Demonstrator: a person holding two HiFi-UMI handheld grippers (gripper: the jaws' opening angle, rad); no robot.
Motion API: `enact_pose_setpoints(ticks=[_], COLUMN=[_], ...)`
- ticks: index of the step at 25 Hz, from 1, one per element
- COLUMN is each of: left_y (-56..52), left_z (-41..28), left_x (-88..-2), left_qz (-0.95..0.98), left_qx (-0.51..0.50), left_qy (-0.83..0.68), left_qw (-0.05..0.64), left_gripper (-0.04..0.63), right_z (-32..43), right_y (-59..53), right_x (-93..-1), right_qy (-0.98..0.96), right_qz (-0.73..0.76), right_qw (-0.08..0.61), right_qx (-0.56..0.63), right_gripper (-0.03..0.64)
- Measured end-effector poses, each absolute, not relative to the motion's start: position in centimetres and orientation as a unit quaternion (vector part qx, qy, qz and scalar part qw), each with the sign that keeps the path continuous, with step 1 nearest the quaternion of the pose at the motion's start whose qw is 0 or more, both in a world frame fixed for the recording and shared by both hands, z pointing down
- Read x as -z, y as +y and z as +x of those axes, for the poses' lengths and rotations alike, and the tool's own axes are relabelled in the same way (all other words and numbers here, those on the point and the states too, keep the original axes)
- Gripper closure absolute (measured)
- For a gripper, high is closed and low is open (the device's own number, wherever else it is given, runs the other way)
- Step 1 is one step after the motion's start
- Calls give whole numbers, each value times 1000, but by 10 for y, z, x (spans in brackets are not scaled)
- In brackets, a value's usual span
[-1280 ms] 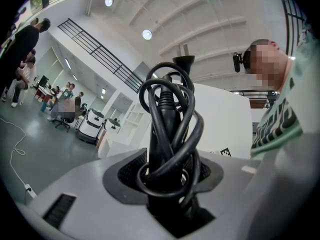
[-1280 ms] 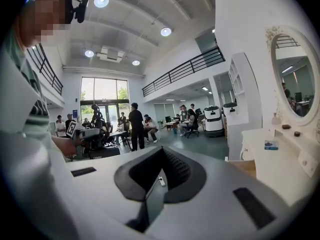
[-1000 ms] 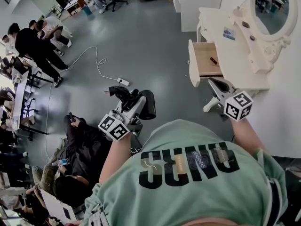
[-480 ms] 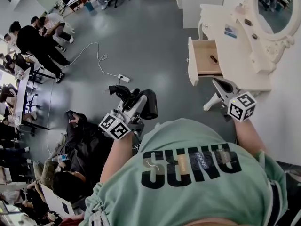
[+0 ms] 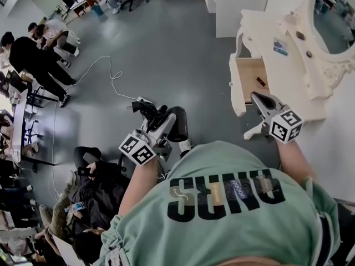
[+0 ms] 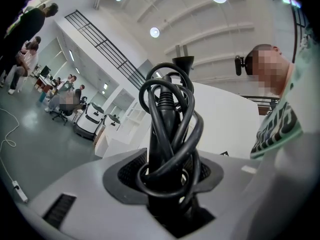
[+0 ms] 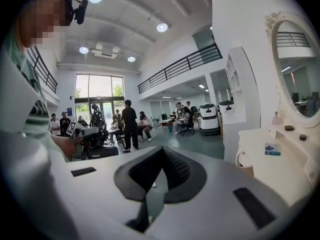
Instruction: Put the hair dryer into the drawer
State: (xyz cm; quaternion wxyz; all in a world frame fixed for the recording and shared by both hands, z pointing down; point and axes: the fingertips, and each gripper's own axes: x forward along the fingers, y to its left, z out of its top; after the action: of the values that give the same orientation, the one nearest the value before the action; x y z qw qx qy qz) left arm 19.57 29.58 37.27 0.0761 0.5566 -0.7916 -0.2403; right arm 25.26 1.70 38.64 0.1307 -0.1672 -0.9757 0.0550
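The black hair dryer (image 5: 176, 123), its cord (image 6: 167, 129) wound round it, sticks out of my left gripper (image 5: 160, 131), which is shut on it above the grey floor. In the left gripper view the jaws clamp it near the bottom (image 6: 167, 194). The wooden drawer (image 5: 250, 73) of the white dressing table (image 5: 288, 65) stands pulled out, with a small dark thing (image 5: 259, 82) inside. My right gripper (image 5: 258, 97) hovers just beside the drawer's front panel, shut with nothing in it; in its own view the closed tips (image 7: 159, 156) point past the table (image 7: 280, 169).
An oval mirror (image 5: 338, 15) tops the dressing table. A white cable and power strip (image 5: 135, 100) lie on the floor near the hair dryer. People sit and stand along the left (image 5: 33, 54); one person (image 5: 91, 176) sits low beside my left arm.
Both grippers have moved across the floor with me; the power strip now lies closer to the hair dryer, and the dressing table sits further right. Neither grip has changed.
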Motion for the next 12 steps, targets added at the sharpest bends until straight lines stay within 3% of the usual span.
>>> enact_pose_setpoints(ticks=[12], left_y=[328], left_z=[-27], left_x=[-369], left_qz=[620], left_qx=[203], left_qy=[-753], left_qw=[89], left_gripper=[385], right_z=[32], right_y=[78], right_x=[-375], right_qy=[-981], right_qz=[-130], right_qw=[135], right_qx=[-52], right_gripper=[623])
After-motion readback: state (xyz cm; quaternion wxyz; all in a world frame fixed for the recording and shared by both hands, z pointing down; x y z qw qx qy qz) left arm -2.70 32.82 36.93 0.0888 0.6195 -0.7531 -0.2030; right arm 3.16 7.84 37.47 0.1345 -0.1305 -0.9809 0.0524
